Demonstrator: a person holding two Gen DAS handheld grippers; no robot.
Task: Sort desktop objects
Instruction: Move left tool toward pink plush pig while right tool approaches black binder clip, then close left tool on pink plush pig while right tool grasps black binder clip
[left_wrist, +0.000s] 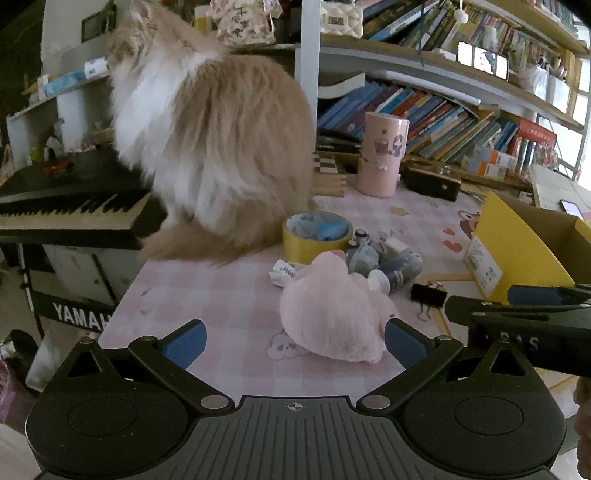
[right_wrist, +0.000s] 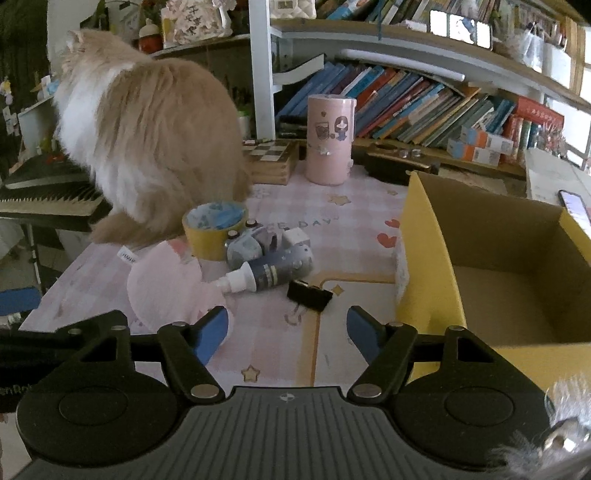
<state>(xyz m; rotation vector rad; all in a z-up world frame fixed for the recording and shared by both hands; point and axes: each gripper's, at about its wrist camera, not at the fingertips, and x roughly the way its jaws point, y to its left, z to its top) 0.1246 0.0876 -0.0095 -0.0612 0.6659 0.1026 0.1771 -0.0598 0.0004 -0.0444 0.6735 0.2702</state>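
A pink plush toy (left_wrist: 332, 317) lies on the pink checked desk mat (left_wrist: 207, 295), just ahead of my open, empty left gripper (left_wrist: 295, 343); its right pad is close beside the plush. Behind it sit a yellow tape roll (left_wrist: 314, 236), several small bottles (left_wrist: 388, 262) and a black binder clip (left_wrist: 428, 293). In the right wrist view my right gripper (right_wrist: 288, 332) is open and empty, with the binder clip (right_wrist: 309, 295) just ahead, the plush (right_wrist: 166, 291) to the left and a dark bottle with a white cap (right_wrist: 269, 273) beyond. An open yellow cardboard box (right_wrist: 424, 258) stands to the right.
A fluffy cream and white cat (left_wrist: 214, 140) sits at the desk's back left, next to a black keyboard (left_wrist: 74, 210). A pink cylinder (left_wrist: 382, 153), a chessboard box (right_wrist: 273, 158) and a black case (left_wrist: 432, 181) stand at the back. Bookshelves rise behind. A phone (right_wrist: 572, 205) lies far right.
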